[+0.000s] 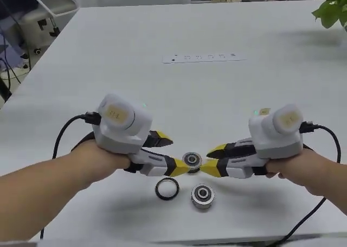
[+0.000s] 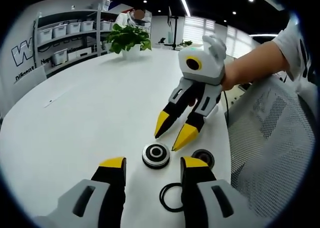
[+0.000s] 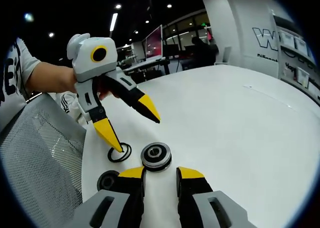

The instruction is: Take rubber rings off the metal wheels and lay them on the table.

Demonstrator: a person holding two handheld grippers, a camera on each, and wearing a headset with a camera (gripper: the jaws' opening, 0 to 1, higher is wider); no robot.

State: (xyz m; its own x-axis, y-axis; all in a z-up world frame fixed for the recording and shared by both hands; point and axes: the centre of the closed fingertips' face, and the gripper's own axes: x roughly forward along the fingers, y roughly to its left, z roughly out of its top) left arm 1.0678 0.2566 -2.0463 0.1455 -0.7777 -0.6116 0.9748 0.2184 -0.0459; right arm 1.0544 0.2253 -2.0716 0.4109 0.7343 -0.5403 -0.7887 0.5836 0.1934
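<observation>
Both pairs of jaws stand apart and hold nothing. Your left gripper (image 1: 179, 155) and right gripper (image 3: 161, 174) point tip to tip. The wheel (image 1: 192, 160) lies flat on the worktop (image 1: 217, 95) between them, just ahead of each pair of tips. A dark band runs round its rim, likely the rubber ring yet to come off. A loose rubber ring (image 1: 167, 188) lies flat just off the side of the left jaws, with a second wheel (image 1: 203, 196) close beside it.

Expect the wheel to be stiff, smooth and heavy for its size, so it will probably skate if you nudge it. The ring should be soft, stretchy and grippy. I'd clamp the wheel across its metal faces with one pair. With the other, pinch the band at its outer edge and roll it over the rim.
</observation>
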